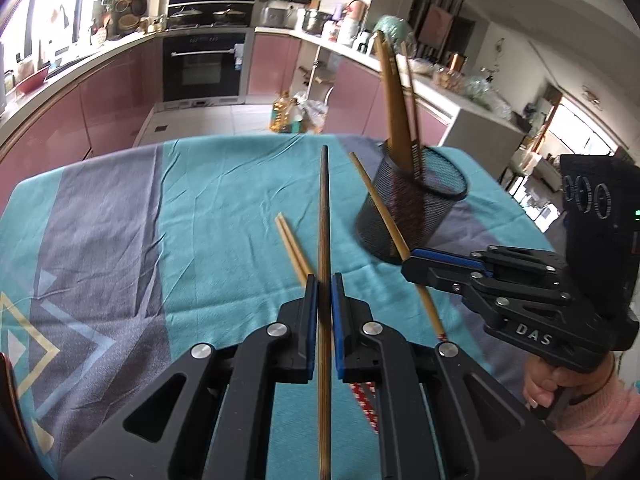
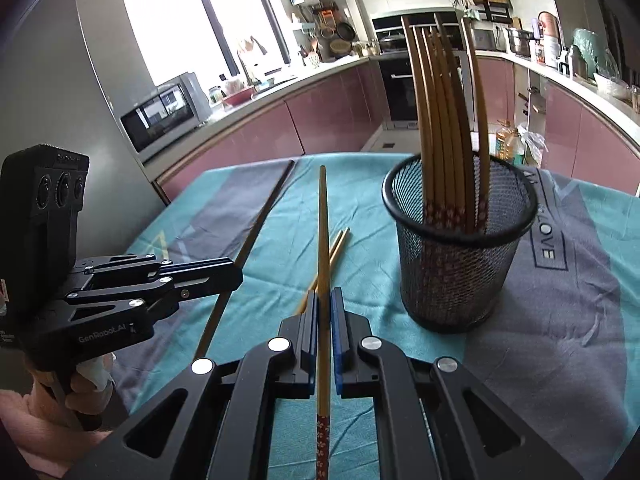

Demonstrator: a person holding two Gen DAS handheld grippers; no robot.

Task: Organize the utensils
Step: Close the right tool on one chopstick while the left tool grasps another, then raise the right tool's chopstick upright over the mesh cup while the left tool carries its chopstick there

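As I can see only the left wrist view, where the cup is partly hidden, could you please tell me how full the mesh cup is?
Observer: The mesh cup holds at least six chopsticks, standing upright, with room left.
Operator: Thank you. My left tongs hold the dark chopstick; are the right tongs shut on theirs?
Observer: Yes, the right tongs are shut on a light chopstick, its red flowered end towards the camera.
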